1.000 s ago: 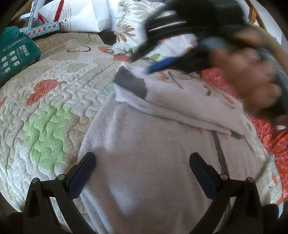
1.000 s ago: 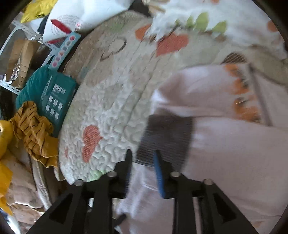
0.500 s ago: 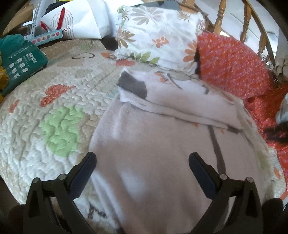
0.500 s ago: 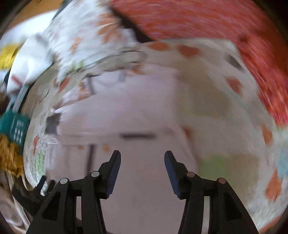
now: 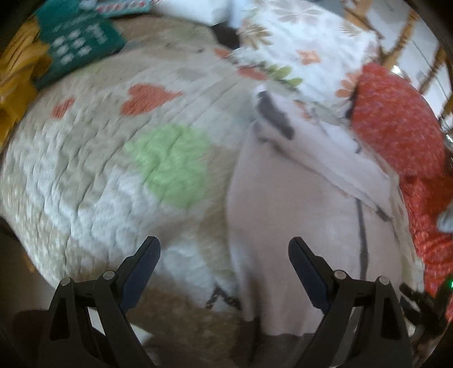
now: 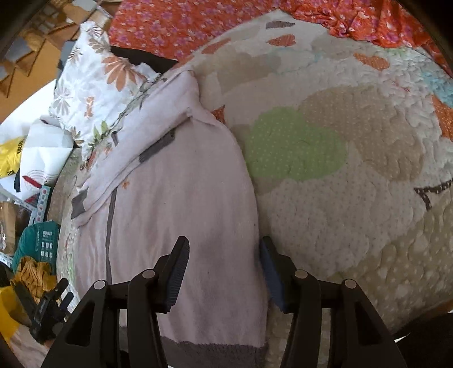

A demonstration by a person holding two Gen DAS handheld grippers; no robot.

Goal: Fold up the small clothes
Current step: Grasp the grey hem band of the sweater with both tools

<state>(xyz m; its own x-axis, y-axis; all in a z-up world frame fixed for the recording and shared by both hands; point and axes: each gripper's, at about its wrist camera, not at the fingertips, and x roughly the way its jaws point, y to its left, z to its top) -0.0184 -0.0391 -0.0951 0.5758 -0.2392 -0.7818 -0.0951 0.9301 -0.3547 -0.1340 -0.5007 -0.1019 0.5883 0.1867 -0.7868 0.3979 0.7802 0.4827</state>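
On the quilt (image 6: 354, 198), a pale pink sweater (image 6: 181, 203) lies flat with its sleeves folded across the chest, grey cuffs showing at the upper left and a grey hem nearest the right wrist camera. The right gripper (image 6: 223, 271) sits low over the sweater's lower right part, its fingers spread, the left one over the fabric and the right one at the sweater's edge where it meets the quilt; whether they touch the cloth cannot be told. In the blurred left wrist view, the left gripper (image 5: 225, 271) has its fingers spread wide, empty, straddling the sweater's (image 5: 297, 203) left edge, one finger over the quilt (image 5: 99, 169) and the other over the fabric. A floral pillow (image 6: 93, 82) lies just beyond the sweater's top, touching the folded sleeves, and an orange cloth (image 6: 175, 25) lies past it. A teal package (image 5: 82, 48) and a yellow garment (image 5: 17, 70) rest at the quilt's far left edge.
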